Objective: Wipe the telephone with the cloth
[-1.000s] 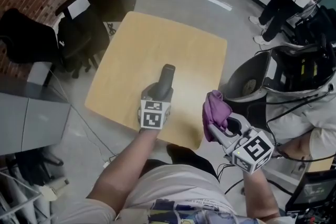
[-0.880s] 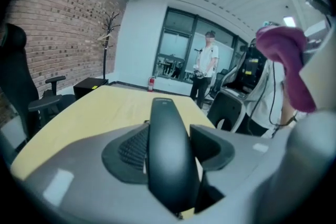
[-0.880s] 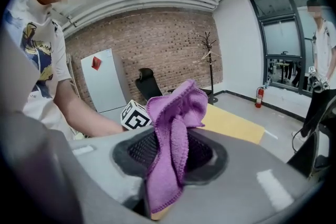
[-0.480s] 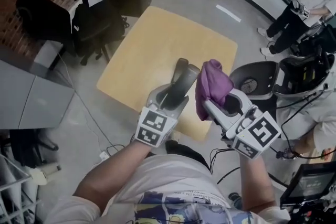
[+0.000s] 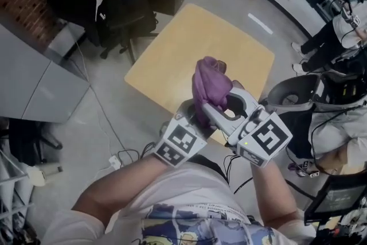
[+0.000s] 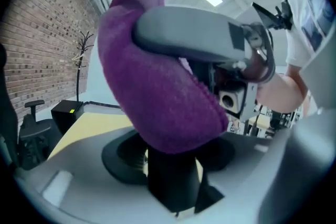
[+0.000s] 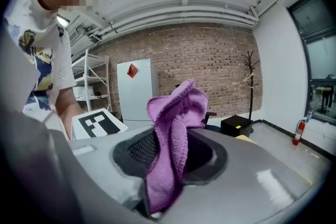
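Wiping in hand: my left gripper (image 5: 194,116) clamps the phone (image 6: 173,181) above the table (image 5: 189,43), right gripper (image 5: 217,107) pinches the cloth (image 5: 207,84) against its top; next I should rub along it

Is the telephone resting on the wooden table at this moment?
No, the left gripper holds the telephone between its fingers, raised off the table and pressed against the purple cloth.

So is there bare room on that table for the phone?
Yes: the wooden table looks bare from the black chairs to the far corner. Only above the near edge is it crowded, where the cloth meets the telephone.
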Demonstrator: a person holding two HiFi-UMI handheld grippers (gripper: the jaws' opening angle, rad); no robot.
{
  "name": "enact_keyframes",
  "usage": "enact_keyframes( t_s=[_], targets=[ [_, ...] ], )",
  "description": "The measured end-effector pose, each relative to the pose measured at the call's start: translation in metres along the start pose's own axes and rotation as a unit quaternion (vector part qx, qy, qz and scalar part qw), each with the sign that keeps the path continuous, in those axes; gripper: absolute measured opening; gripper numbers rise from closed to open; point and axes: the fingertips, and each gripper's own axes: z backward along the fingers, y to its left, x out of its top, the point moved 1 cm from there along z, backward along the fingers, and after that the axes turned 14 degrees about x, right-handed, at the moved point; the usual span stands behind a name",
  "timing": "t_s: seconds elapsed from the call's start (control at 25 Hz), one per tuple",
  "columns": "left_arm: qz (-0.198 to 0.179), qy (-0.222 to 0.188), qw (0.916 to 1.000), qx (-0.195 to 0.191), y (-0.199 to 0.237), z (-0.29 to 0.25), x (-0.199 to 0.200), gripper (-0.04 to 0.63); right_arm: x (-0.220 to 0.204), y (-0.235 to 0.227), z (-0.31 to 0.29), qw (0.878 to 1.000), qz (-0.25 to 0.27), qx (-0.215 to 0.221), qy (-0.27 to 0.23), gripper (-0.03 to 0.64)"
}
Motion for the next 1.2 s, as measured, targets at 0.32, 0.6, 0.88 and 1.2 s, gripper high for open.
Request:
enact_keyframes(
  t_s=[0.32, 0.6, 0.88, 1.2],
  targets=[
    [0.016, -0.011, 0.9994, -0.028, 0.011, 0.04, 0.003, 0.239, -0.005, -0.018, 0.0, 0.998, 0.014, -0.053, 0.033, 0.117],
    [0.016, -0.013, 0.9987, -0.046, 0.013, 0.055, -0.004, 0.239, 0.008, -0.048, 0.03, 0.991, 0.034, -0.124, 0.035, 0.117],
    [0.021, -0.013, 0.9985, -0.049, 0.025, 0.067, -0.002, 0.239, 0.037, -0.025, 0.031, 0.99, 0.042, -0.132, 0.016, 0.117],
    [0.016, -0.007, 0.9979, -0.062, 0.029, 0.071, -0.007, 0.239, 0.037, 0.058, -0.038, 0.997, 0.063, -0.027, 0.023, 0.117]
  ],
)
